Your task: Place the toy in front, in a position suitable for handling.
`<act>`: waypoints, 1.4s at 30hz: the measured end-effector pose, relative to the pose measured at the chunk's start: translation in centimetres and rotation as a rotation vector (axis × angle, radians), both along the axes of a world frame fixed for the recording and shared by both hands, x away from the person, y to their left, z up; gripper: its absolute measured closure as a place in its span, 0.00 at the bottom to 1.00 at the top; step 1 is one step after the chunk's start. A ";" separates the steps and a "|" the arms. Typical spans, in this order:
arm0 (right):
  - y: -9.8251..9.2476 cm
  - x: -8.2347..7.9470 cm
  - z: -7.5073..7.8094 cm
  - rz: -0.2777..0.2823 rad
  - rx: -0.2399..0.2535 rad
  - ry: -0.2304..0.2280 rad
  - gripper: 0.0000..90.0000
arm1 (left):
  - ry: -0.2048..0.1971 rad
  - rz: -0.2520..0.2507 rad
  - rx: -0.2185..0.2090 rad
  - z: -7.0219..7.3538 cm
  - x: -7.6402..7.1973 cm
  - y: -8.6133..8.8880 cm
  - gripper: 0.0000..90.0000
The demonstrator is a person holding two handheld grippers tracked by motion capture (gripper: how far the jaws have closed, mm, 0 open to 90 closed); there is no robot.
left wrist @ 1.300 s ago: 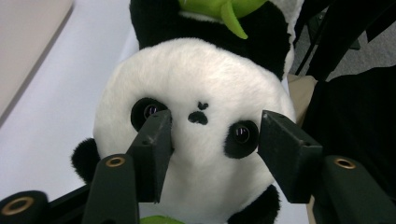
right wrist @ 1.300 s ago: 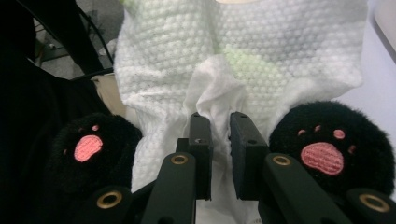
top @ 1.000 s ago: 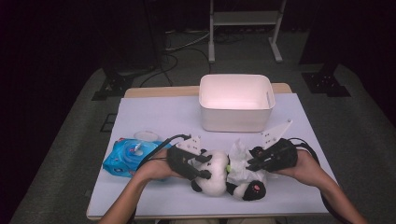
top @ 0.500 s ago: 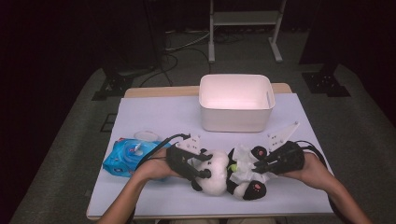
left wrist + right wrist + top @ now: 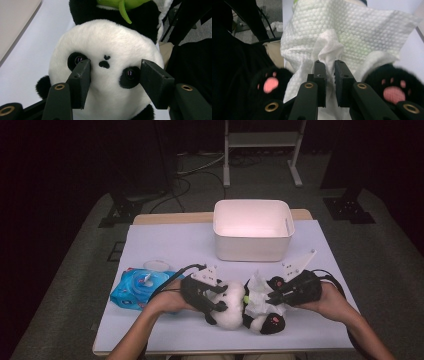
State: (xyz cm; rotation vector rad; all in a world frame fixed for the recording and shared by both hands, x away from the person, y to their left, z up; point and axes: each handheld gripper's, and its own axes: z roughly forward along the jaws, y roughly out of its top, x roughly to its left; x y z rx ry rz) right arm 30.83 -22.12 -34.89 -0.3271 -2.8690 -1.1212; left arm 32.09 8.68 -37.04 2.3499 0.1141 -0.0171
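The black-and-white plush panda toy (image 5: pixel 245 307) lies on its back near the front edge of the white-covered table (image 5: pixel 165 245), just in front of the white rectangular plastic bin (image 5: pixel 252 230). The left gripper (image 5: pixel 115 72) straddles the panda's round white head, its jaws apart at either side of the face and just touching the fur beside the eyes; they have just been opening slightly. The right gripper (image 5: pixel 330 72) has its jaws nearly together, clamped on a fold of the white embossed wet wipe (image 5: pixel 352 30) spread over the panda's belly between the pink-padded paws. Risk: with the head only loosely braced, a wiping stroke could drag the whole toy across the table, or pull the thin fold out of the jaws. The blue wet-wipe pack (image 5: pixel 137 287) at the left carries print too small to read.
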 end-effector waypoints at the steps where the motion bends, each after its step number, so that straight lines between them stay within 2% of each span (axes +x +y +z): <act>1: 0.3 0.1 0.0 0.003 0.004 0.001 0.89 | -0.001 0.001 -0.003 0.0 0.0 0.0 0.47; 6: 0.3 0.1 -0.1 0.003 0.009 0.008 0.89 | -0.009 0.009 -0.016 0.2 0.1 0.5 0.46; 10: -0.8 -0.2 -0.3 -0.011 0.006 0.023 0.89 | -0.022 0.034 0.002 0.3 0.2 0.6 0.41; 15: -3.0 -0.8 -1.2 -0.045 0.051 0.056 0.90 | -0.017 0.036 -0.003 0.0 0.1 0.4 0.41; 18: -3.8 -1.0 -1.8 -0.068 0.041 0.064 0.90 | -0.005 0.037 -0.016 -0.3 0.1 0.5 0.41; 22: -4.3 -1.3 -2.1 -0.086 0.043 0.067 0.90 | -0.009 0.037 -0.007 -0.2 0.1 0.3 0.41; 27: -3.8 -1.3 -1.6 -0.075 0.036 0.044 0.89 | -0.011 0.039 -0.005 -0.2 0.0 0.4 0.41; 35: -2.1 -1.1 -0.2 -0.046 0.048 0.002 0.81 | -0.016 0.039 -0.006 -0.2 -0.1 0.4 0.41; 40: -0.6 -0.4 0.5 -0.024 0.050 0.007 0.71 | -0.017 0.040 -0.008 -0.3 -0.2 0.4 0.41; 42: 0.2 -0.1 0.6 -0.017 0.047 0.026 0.67 | -0.017 0.040 -0.010 -0.3 -0.2 0.4 0.41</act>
